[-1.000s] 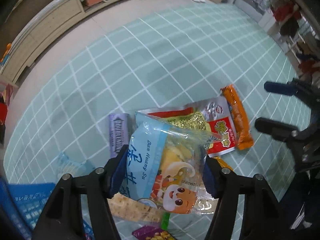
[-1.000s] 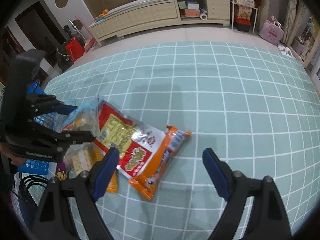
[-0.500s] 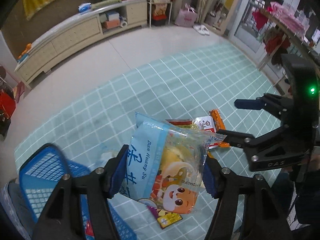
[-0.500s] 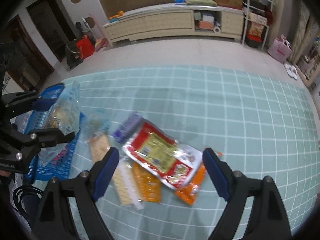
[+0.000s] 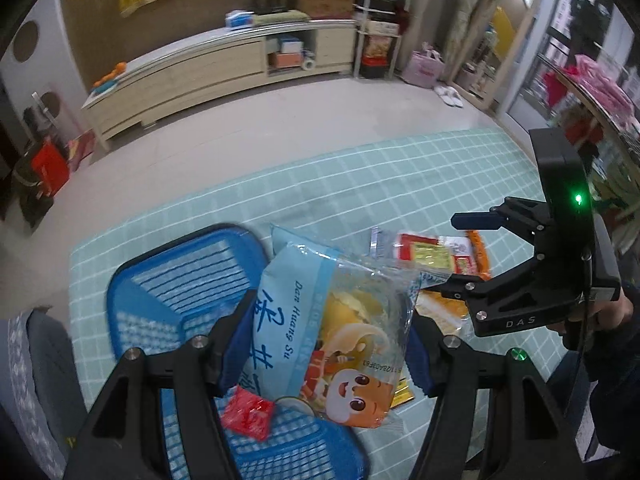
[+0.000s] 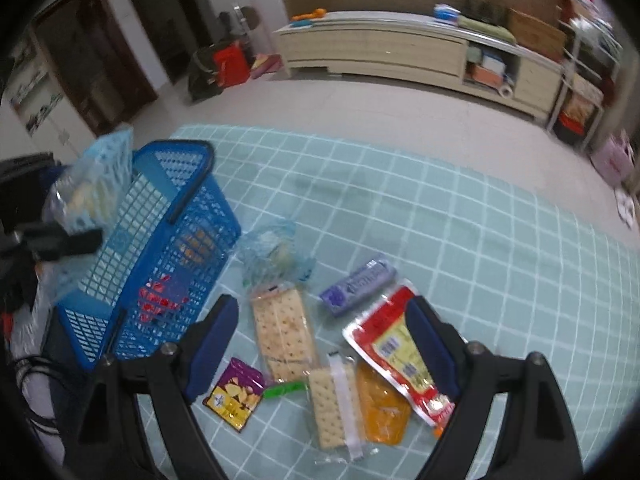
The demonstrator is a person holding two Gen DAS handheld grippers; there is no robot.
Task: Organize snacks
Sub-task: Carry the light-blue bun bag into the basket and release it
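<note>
The left gripper (image 5: 326,344) covers much of the blue basket (image 5: 180,276) under it, so only a red packet (image 5: 248,414) shows inside. The gripper is squeezed onto a light blue snack bag (image 5: 332,328), held up over the basket. The right gripper (image 6: 320,344) has its fingers wide apart and holds nothing. It hangs over cracker packs (image 6: 282,328), a purple bar (image 6: 358,284) and a red pouch (image 6: 394,348) on the green mat (image 6: 460,216).
</note>
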